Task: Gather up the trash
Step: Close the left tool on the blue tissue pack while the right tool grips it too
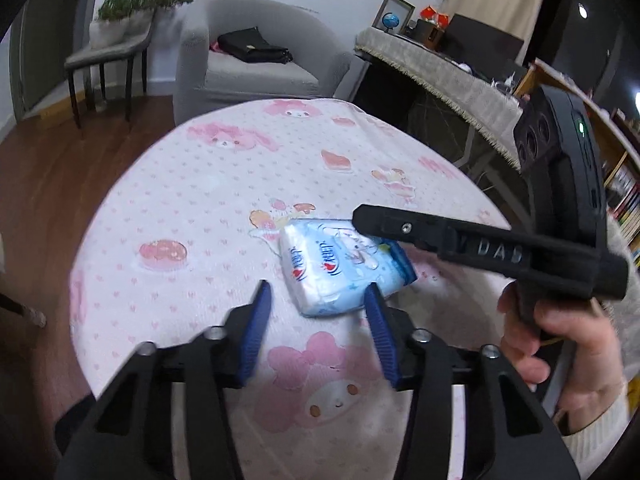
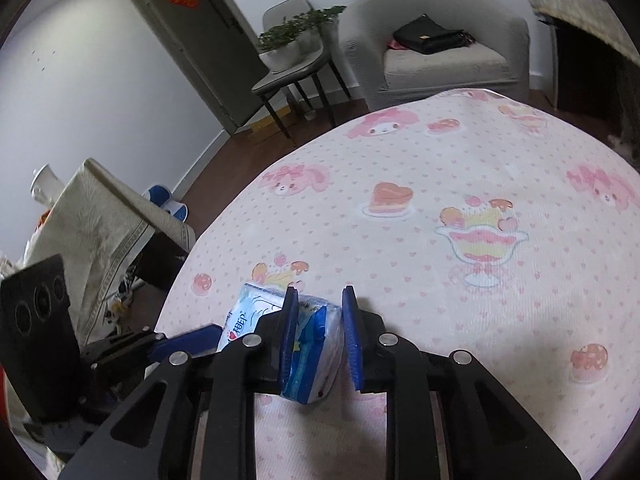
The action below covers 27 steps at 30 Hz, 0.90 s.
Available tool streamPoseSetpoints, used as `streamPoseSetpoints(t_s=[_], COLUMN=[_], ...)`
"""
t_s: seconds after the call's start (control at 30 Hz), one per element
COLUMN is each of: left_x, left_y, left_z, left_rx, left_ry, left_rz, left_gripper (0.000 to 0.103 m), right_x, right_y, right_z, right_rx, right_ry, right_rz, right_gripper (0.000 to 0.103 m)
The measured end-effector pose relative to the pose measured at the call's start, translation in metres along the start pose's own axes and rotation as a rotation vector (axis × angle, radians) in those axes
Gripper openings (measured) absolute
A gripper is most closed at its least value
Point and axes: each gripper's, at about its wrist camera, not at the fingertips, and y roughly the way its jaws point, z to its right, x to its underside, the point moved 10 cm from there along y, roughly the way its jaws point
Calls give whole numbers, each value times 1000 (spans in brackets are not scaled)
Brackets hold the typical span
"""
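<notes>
we see a tissue pack (image 1: 340,268) lying on a pink table cover (image 1: 192,208) printed with bunnies and desserts, near the cover's middle. in the right wrist view the pack (image 2: 312,344) sits between the blue pads (image 2: 290,332) of our right gripper (image 2: 320,300), which has narrowed onto its end; the left pad presses the wrapper and the right pad looks to touch the other side, so we read this as a grip on the pack. in the left wrist view our left gripper (image 1: 318,294) stands partly apart just in front of the pack, its right pad (image 1: 378,320) at the pack's near corner and its left pad clear of it; nothing is held there. the right gripper (image 1: 400,228) reaches in from the right over the pack, with a hand (image 1: 568,356) on its grip. beyond the table stand a grey armchair (image 1: 256,56) with a black bag (image 1: 252,46) on its seat, and a chair (image 1: 116,40) bearing a planter (image 1: 120,20).
</notes>
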Motion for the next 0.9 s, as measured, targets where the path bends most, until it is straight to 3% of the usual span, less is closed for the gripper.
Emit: streamPoseSetpoints(t_s=[0.3,0.9], left_x=[5,31], left_y=[-6,-62], left_z=[3,-10], left_rx=[-33,-113], left_ry=[22,1], left_rz=[9,69], left_gripper=[14,11], right_x=[4,24], right_y=[-5,-17], right_z=[-7,-57], right_rx=[33,-21], right_ry=[-26,-39], right_rz=[4,28], right_gripper=[17,14])
